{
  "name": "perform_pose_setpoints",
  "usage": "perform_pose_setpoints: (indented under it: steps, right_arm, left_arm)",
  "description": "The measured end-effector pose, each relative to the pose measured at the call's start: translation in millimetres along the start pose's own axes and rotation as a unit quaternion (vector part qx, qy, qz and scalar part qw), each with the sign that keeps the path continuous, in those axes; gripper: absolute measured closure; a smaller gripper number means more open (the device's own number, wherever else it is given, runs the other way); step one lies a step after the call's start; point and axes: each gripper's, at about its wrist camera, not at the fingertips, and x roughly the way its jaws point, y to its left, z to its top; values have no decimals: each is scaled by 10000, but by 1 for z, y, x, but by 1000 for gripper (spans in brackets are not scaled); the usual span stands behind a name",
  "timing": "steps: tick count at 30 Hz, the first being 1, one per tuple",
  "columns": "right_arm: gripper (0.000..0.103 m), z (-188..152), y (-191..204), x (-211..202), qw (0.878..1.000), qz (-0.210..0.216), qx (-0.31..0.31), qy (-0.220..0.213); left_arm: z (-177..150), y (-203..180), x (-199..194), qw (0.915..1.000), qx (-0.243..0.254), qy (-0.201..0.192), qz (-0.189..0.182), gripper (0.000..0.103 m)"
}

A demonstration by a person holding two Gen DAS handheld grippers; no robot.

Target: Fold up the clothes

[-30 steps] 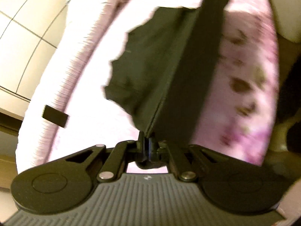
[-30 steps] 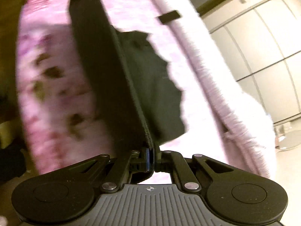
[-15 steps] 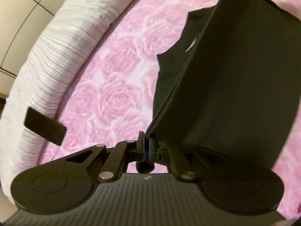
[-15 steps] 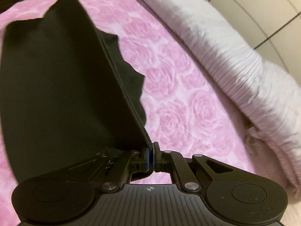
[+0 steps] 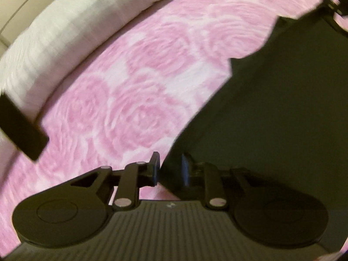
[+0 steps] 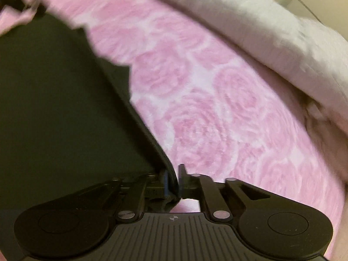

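Note:
A black garment (image 5: 271, 113) lies low over the pink rose-patterned bedspread (image 5: 134, 100), filling the right of the left wrist view and the left of the right wrist view (image 6: 56, 108). My left gripper (image 5: 169, 167) stands open, its jaws apart, with the garment's corner edge loose between them. My right gripper (image 6: 173, 182) has its jaws slightly apart too, with the garment's hem (image 6: 152, 143) running down into the narrow gap. The other gripper shows at each view's far top corner.
A white ribbed quilt (image 5: 71, 28) runs along the far side of the bedspread, also in the right wrist view (image 6: 271, 21). A small black tag (image 5: 19, 128) sticks out at its edge on the left. Pale cabinet panels show behind.
Both grippers have come down close to the bedspread with the garment, and the garment now lies flatter. Both sets of jaws, clamped on the fabric earlier, have parted.

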Motion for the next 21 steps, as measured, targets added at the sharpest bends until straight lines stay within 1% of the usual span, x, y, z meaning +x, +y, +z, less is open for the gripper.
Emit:
perform_pose_setpoints:
  steps: [1,2,3,4,5,6,7,8,10,11,12,14,16,18,19,20,21]
  right_arm:
    - [94,-1,-9,-4,9987,160,471,-90]
    - [94,-3,-19,-9,9949,286,954,-184]
    - [90,-6,-30,-14,9888,310,1433,-286]
    - [85,-9,-39,-20,9817,267,1843,-388]
    - [70,-12,-47,-27,9729,181,2246,-510]
    - [59,-16,-53,-36,9634,6,2597,-667]
    - [58,-18,-56,-46,9555,-175,2831,-811]
    - [57,-20,-53,-53,9513,-278,2929,-918]
    - [51,-23,-31,-63,9548,-175,2789,-1014]
    - [46,-24,-19,-68,9564,-124,2719,-1062]
    - [41,-25,-8,-73,9579,-72,2648,-1110]
    - [41,-29,15,-78,9619,92,2483,-1144]
    - [41,-36,37,-61,9692,514,2248,-866]
    - [41,-49,38,-43,9654,660,2452,-587]
    - [41,-56,35,-35,9629,680,2571,-463]
    - [41,-64,31,-33,9619,599,2639,-381]
    - [41,-71,26,-31,9608,518,2706,-300]
  left_arm:
    - [-4,8,-1,9999,-152,-5,26,84]
    - [-8,16,-2,9996,-278,-1,54,84]
    - [-11,23,-5,9992,-373,-6,127,84]
    - [-14,29,-9,9987,-453,-22,212,84]
    - [-17,35,-15,9980,-562,-61,282,84]
    - [-19,39,-20,9972,-664,-108,322,84]
    - [-21,40,-27,9966,-732,-160,340,84]
    - [-23,39,-34,9963,-764,-221,336,84]
    - [-27,30,-48,9959,-798,-353,238,84]
    - [-28,23,-54,9957,-818,-411,167,84]
    - [-30,14,-58,9953,-846,-461,36,81]
    - [-34,-7,-62,9947,-862,-502,-261,74]
    - [-39,-32,-60,9950,-702,-488,-512,67]
    - [-45,-53,-52,9957,-549,-365,-645,66]
    - [-48,-59,-48,9958,-532,-307,-680,65]
    - [-52,-63,-43,9962,-508,-263,-662,65]
    - [-56,-63,-37,9968,-489,-218,-600,62]
